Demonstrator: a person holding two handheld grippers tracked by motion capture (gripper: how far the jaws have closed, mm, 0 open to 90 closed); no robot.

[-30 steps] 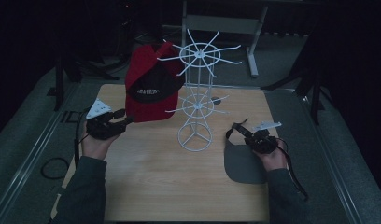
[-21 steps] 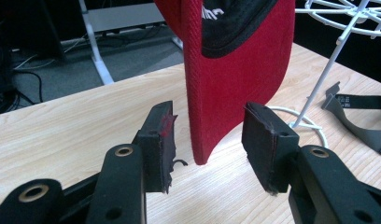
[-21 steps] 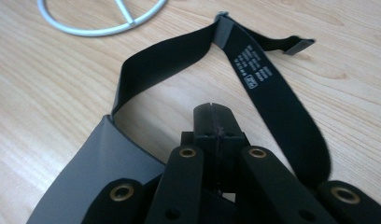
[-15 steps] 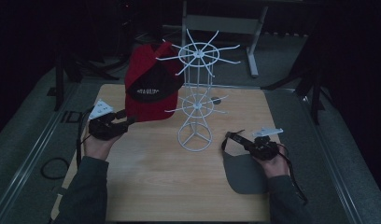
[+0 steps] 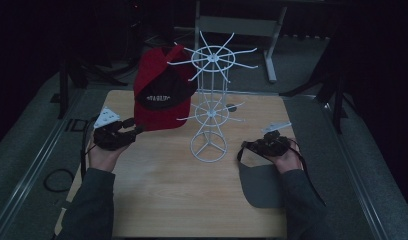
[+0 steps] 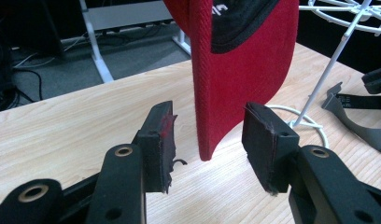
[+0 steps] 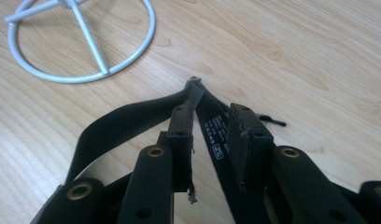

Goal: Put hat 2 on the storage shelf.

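At five o'clock the grey visor (image 5: 262,185) lies flat, unhung; the right gripper (image 7: 209,122), jaws just opening, loosely straddles its black strap (image 7: 132,122). At ten o'clock the left gripper (image 6: 208,140) stands spread around the red cap's brim (image 6: 216,98), hanging on the white wire rack (image 5: 210,100).

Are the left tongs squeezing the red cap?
No. In the left gripper view the red cap's brim hangs between the open jaws of the left tongs, with a gap on each side.
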